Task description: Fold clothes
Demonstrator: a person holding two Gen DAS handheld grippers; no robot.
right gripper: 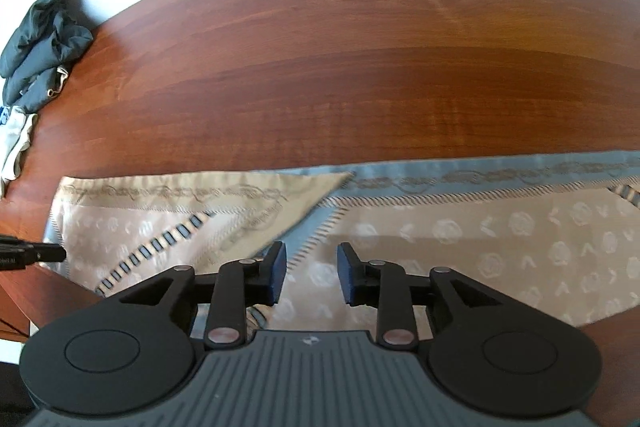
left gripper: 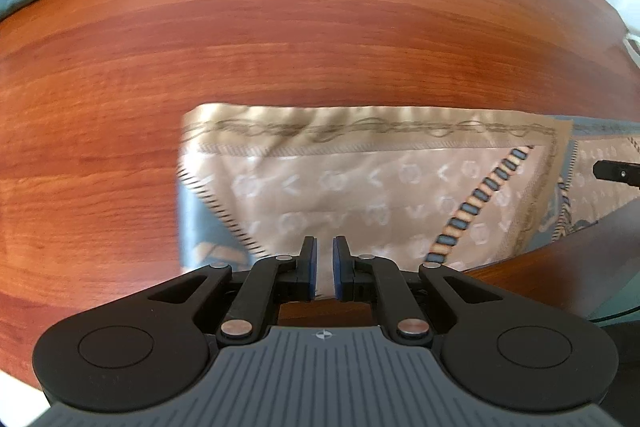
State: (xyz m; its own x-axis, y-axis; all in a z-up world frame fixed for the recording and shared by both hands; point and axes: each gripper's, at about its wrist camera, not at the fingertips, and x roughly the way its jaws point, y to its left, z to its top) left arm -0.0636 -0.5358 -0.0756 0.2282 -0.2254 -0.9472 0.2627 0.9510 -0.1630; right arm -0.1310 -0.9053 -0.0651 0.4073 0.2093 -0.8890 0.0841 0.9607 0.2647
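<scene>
Right now you have a patterned beige and blue-grey scarf (right gripper: 460, 239) lying flat along the near edge of the wooden worktop (right gripper: 340, 59), with its left end already turned over so a beige triangular flap (left gripper: 360, 183) lies on top of the blue border. That placement makes sense: keeping the cloth close to you lets both tools reach it without stretching across the bare wood.

Your left gripper (left gripper: 325, 267) hovers low over the folded flap with its jaws drawn almost together, only a narrow gap between the blue pads, and no cloth visibly caught between them. Your right gripper (right gripper: 312, 273) sits over the middle of the scarf, near the flap's diagonal edge, its jaws standing apart and empty. You look poised to take hold for the next fold, probably bringing the long right end over.

Off at the far left corner, a dark crumpled garment (right gripper: 40, 47) and a pale one (right gripper: 16, 143) wait well apart from the scarf.
</scene>
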